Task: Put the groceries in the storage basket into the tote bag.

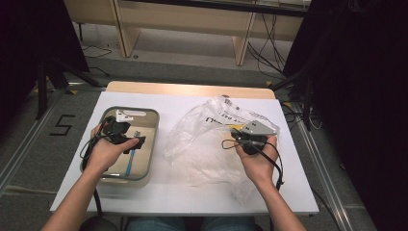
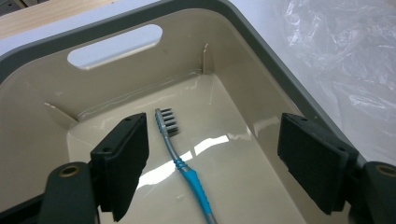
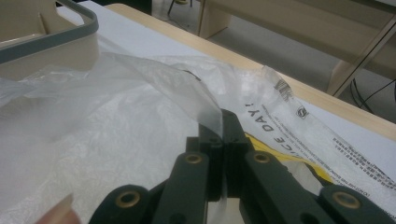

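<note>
- Two tools are at work over a white-topped desk (image 1: 159,192) with a wooden far edge; beyond it stand pale wooden furniture legs and loose cables on the floor.
- A beige tub (image 1: 150,144) with a grey rim sits on the desk's left half; a slot handle is cut into its far wall.
- A blue-handled toothbrush (image 2: 184,163) lies flat on the tub's floor, its bristle head toward the wall with the slot handle.
- A crumpled clear plastic bag (image 1: 202,144) with black lettering and a yellow patch spreads over the desk's middle and right, just beside the tub's right wall.
- The tub's walls ring the toothbrush on all sides, so it can be reached from above alone.
- The left tool (image 1: 126,137) is inside the tub, the person's left hand (image 1: 108,151) wrapped round its body. In the left gripper view its jaws stand wide apart, one on each side of the toothbrush and above it, gripping nothing.
- The right tool (image 3: 223,140) rests low over the bag, carried by the right hand (image 1: 257,161), forearm coming in from the bottom edge. Its jaws are pressed together with a fold of the bag's film pinched between them.
</note>
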The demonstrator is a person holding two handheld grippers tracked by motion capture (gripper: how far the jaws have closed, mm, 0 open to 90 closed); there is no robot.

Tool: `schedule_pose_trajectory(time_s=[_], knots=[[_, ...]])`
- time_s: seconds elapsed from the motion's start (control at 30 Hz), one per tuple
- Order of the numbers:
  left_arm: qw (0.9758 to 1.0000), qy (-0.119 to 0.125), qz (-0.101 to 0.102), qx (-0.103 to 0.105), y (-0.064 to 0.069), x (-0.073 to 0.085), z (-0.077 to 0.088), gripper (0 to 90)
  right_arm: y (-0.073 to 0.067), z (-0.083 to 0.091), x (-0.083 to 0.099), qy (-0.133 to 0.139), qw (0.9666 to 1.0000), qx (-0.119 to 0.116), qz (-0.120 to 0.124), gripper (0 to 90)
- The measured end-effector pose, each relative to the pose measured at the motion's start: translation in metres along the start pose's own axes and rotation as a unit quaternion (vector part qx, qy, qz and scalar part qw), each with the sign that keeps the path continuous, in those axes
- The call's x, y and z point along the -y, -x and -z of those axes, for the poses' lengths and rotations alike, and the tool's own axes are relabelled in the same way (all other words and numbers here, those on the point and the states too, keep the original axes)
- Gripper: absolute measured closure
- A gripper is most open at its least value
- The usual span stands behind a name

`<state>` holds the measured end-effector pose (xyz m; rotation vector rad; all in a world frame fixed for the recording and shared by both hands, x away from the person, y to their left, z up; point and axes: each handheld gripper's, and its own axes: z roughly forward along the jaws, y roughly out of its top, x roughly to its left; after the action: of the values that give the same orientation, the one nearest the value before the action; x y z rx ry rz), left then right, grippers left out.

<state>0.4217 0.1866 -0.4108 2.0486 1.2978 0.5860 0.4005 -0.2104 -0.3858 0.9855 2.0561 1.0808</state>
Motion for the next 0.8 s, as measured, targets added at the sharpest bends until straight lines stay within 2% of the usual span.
schedule_pose_trajectory(time_s=[0.43, 0.6, 0.67, 0.8], knots=[[0.9999, -0.015, 0.001, 0.006, -0.002, 0.001, -0.006, 26.9, 0.002, -0.001, -0.002, 0.001, 1.0, 0.002, -0.007, 90.0], [0.9993, -0.037, 0.002, 0.011, -0.002, 0.001, -0.008, 27.6, 0.002, 0.001, -0.001, 0.001, 1.0, 0.001, -0.006, 90.0], [0.999, -0.045, -0.002, 0.004, -0.002, 0.0, -0.01, 27.9, 0.003, 0.002, 0.0, 0.001, 1.0, 0.001, -0.008, 90.0], [0.998, -0.063, -0.002, 0.006, -0.001, -0.001, -0.016, 28.6, 0.002, 0.003, 0.0, 0.0, 1.0, -0.001, -0.006, 90.0]])
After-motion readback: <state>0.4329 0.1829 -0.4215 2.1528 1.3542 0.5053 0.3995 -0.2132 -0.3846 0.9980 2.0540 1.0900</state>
